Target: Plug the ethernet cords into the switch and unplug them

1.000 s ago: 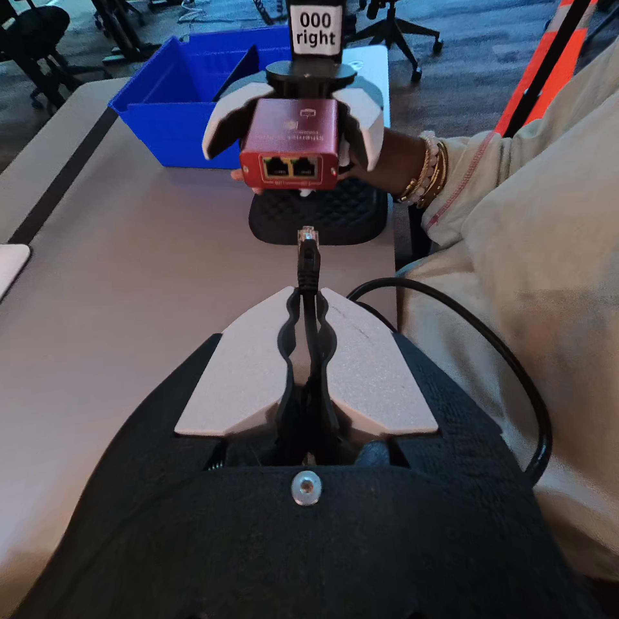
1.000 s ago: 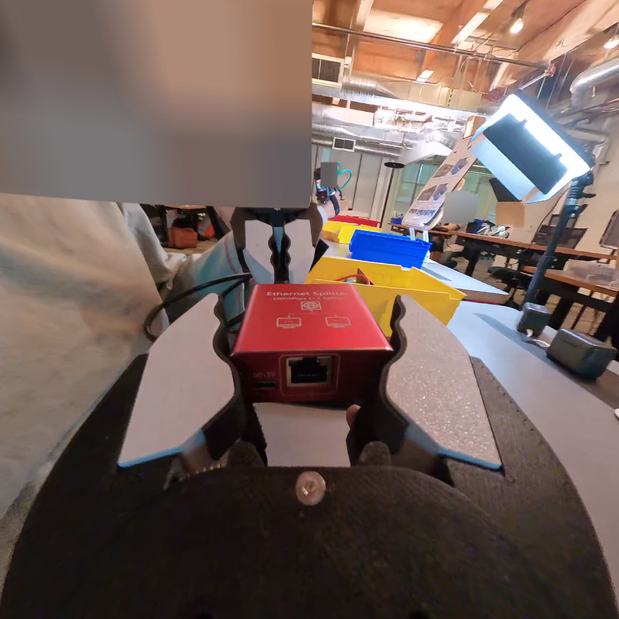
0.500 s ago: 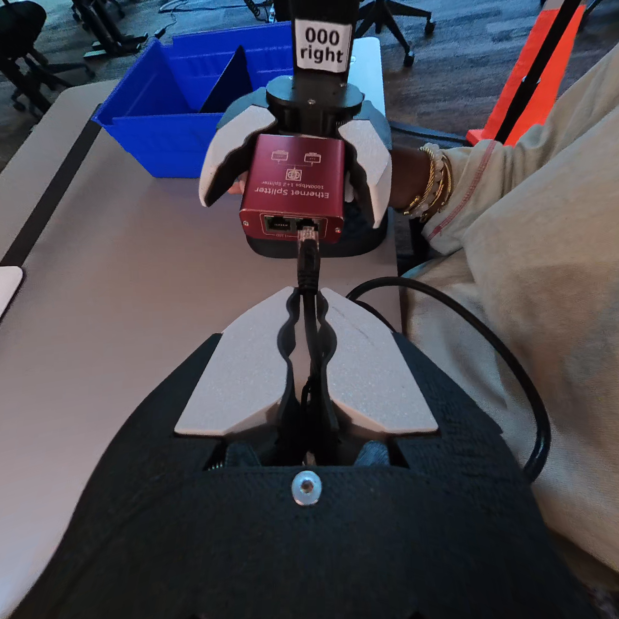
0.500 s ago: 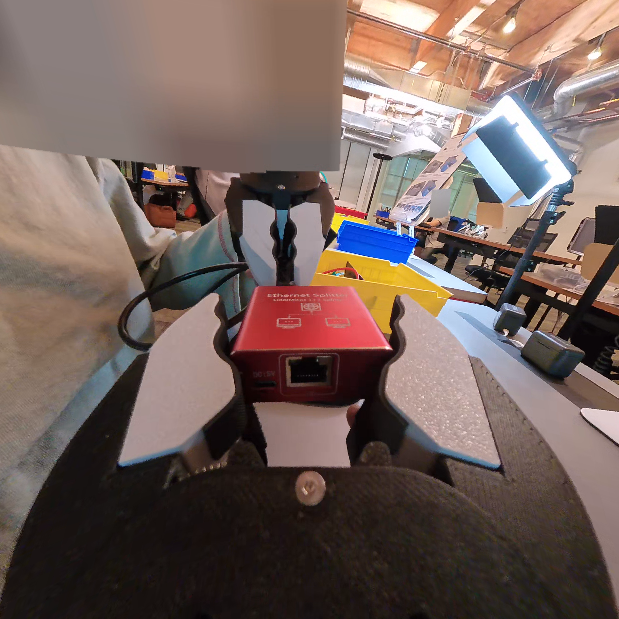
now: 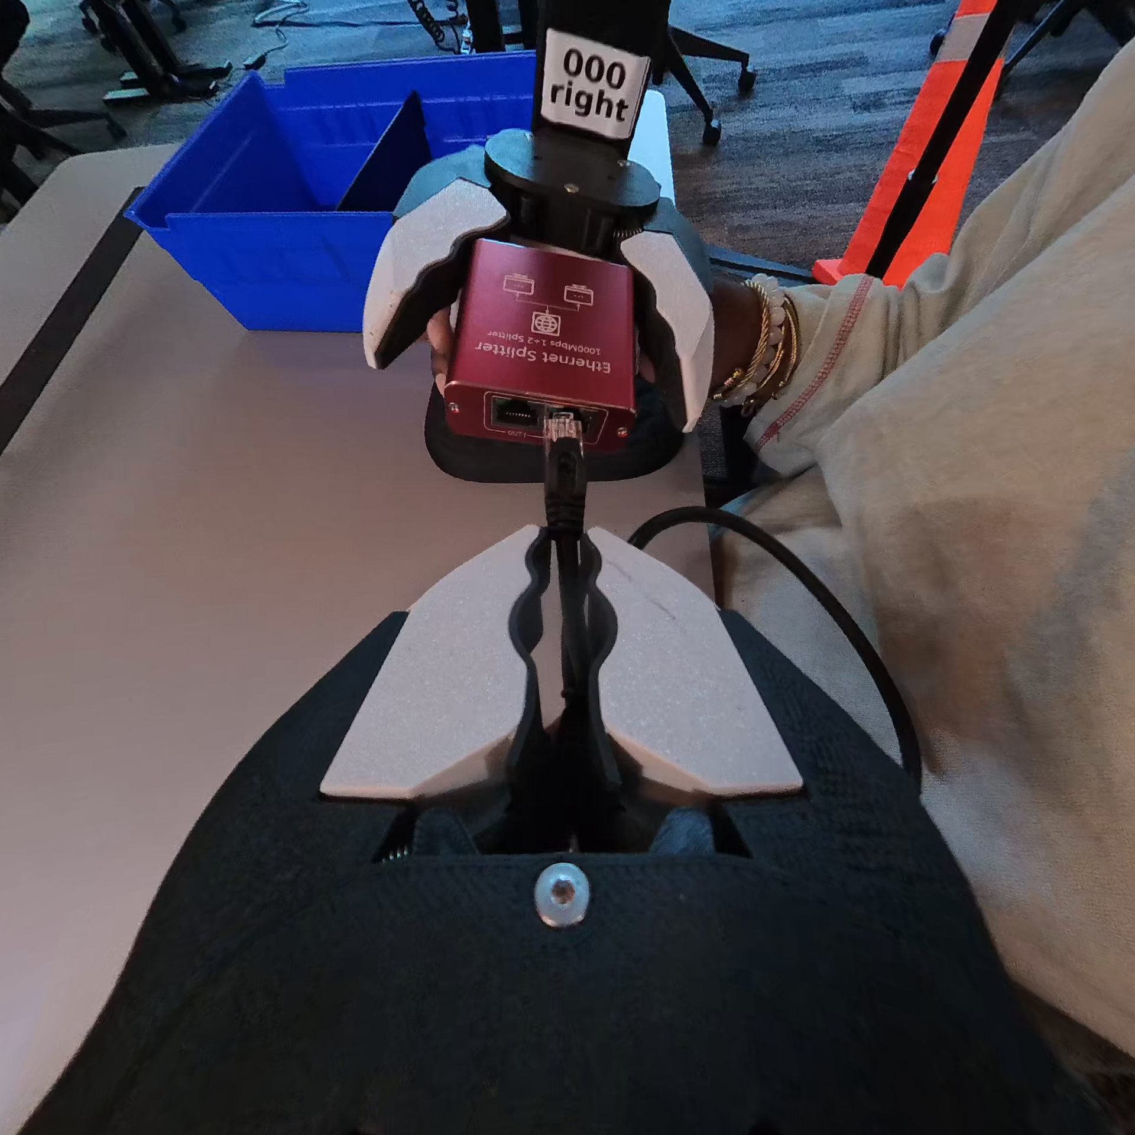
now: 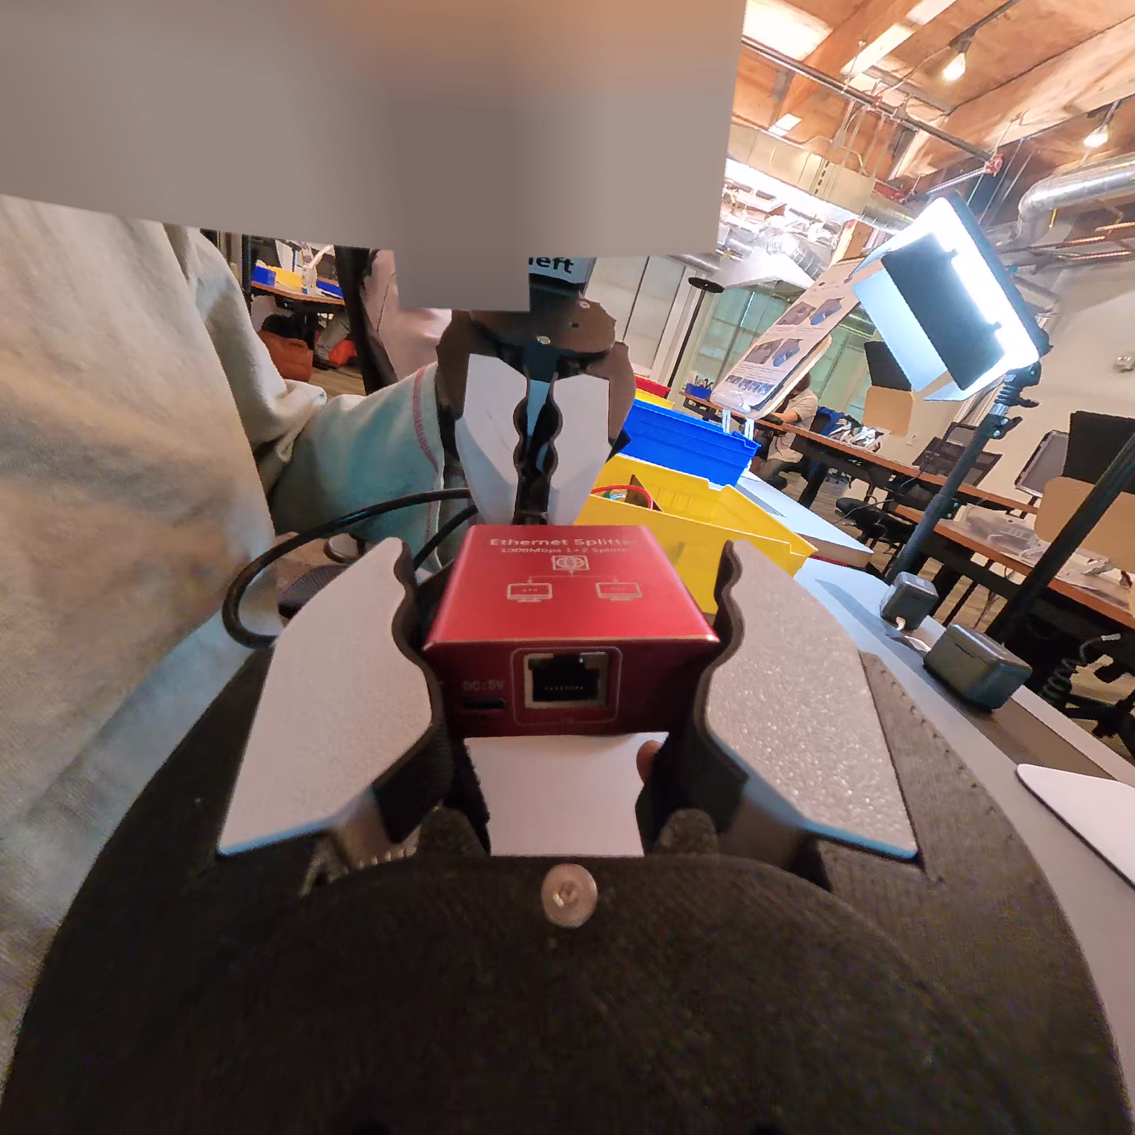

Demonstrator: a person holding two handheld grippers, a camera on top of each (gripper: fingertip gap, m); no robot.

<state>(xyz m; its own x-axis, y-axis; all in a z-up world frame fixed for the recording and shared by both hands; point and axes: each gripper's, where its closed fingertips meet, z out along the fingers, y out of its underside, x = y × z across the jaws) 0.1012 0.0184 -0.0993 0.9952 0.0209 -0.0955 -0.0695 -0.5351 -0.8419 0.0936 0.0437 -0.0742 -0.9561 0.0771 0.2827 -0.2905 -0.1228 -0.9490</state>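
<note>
Pale grey table (image 5: 184, 522) lies below, with a blue plastic bin (image 5: 264, 245) at 11 o'clock. Left tool (image 5: 562, 540) pinches the black ethernet cord (image 5: 565, 485), its clear plug at the right-hand port. Right tool (image 6: 568, 620) clamps the red metal switch box (image 6: 571, 589) in mid-air. A tilted plug could jam or bend. Room stays open leftward.

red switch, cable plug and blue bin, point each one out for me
red switch (image 5: 543, 331): left wrist view, top face.
cable plug (image 5: 564, 429): left wrist view, clear tip at the switch's ports.
blue bin (image 5: 264, 270): left wrist view, front wall.
</note>
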